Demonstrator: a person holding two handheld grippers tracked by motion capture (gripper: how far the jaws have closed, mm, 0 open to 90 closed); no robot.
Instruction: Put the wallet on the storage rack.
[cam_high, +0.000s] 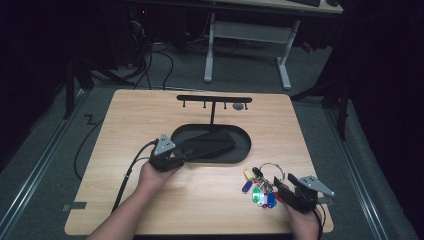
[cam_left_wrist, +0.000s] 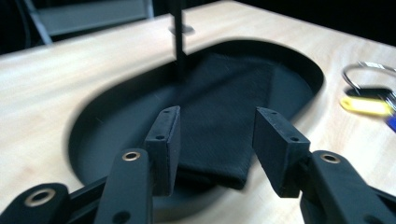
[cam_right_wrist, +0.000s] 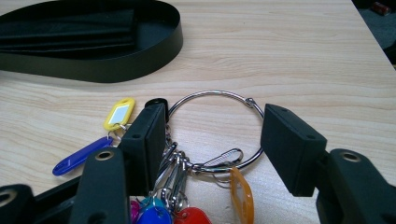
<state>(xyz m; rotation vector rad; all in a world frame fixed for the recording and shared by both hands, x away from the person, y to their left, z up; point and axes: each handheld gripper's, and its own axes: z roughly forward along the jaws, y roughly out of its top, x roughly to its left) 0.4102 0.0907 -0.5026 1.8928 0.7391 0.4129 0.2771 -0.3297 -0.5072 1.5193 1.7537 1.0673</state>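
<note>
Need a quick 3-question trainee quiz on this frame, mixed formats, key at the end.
1. True or false: the folded black cloth lies in the oval black tray.
2. What lies between the open jaws of the right gripper? A) metal key ring B) pen C) cup
3. Which gripper is at the tray's near end?

Key: 1 true. 2 A. 3 the left gripper, jaws open.

Rack: black T-shaped hook rack upright behind tray | Surface: light wood table | Background: white-legged desk; cables on grey floor
</note>
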